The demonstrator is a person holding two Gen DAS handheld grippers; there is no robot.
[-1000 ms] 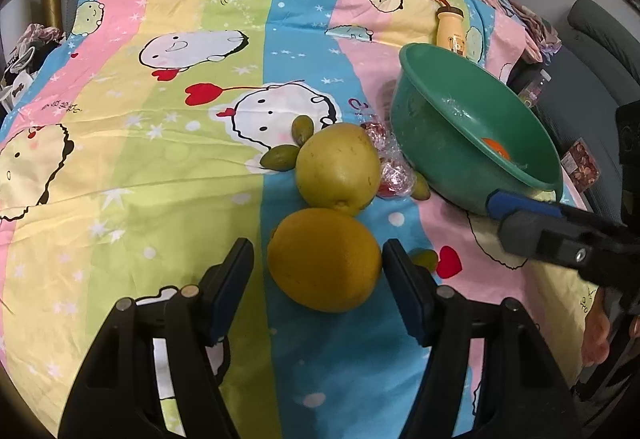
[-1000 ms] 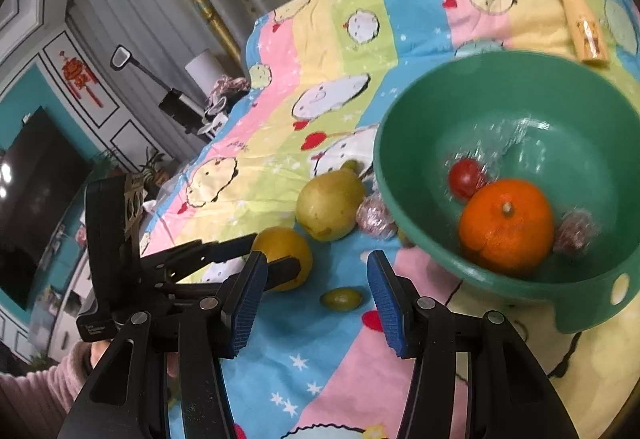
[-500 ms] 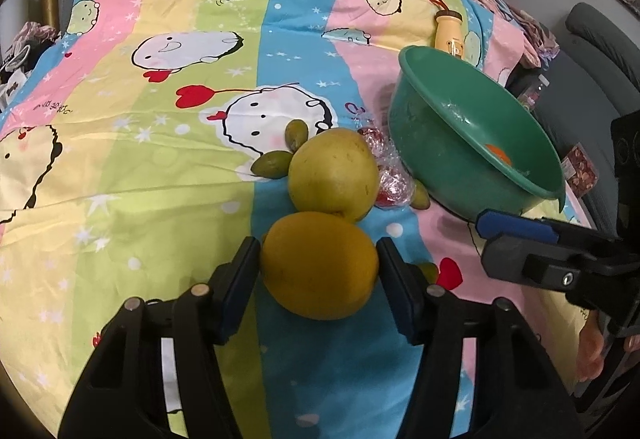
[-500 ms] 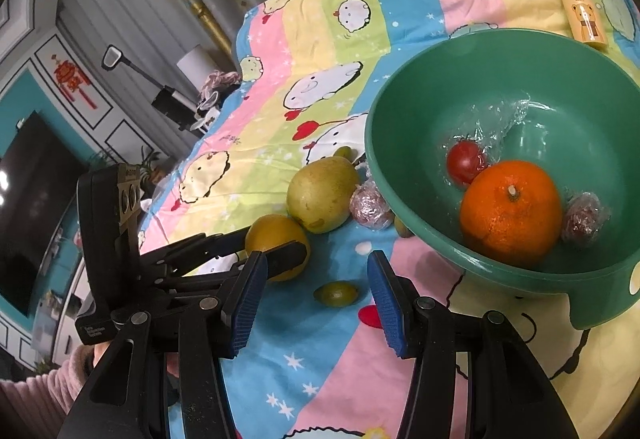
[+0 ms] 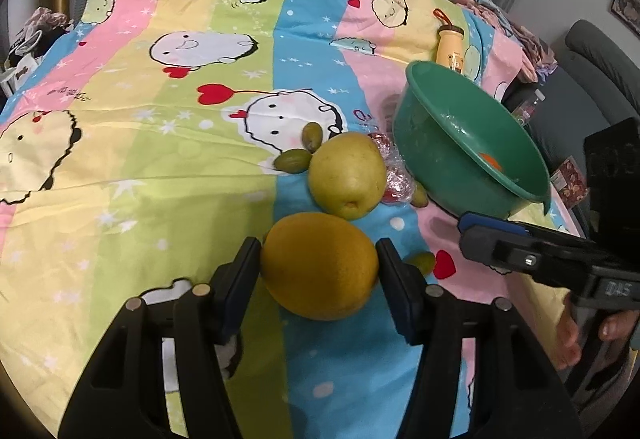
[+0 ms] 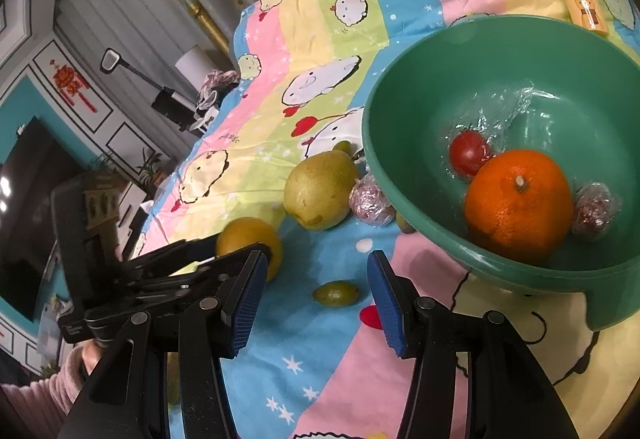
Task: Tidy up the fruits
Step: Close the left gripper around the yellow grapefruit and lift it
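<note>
Cloth, plastic and peel

Matt printed cloth sheet (image 5: 160, 167); glossy smooth plastic bowl (image 6: 400, 143); dimpled orange (image 6: 520, 199); crinkly clear wrap (image 6: 516, 99).

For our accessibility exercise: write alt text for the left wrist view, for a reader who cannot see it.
The left gripper has its two fingers on either side of a yellow-orange citrus fruit on a pastel cartoon bedsheet. Just beyond lies a yellow-green pear, with a green bowl to the right.

Green bowl (image 6: 400, 87) — orange tangerine (image 6: 518, 205), pastel-striped cartoon cloth (image 5: 160, 159).
</note>
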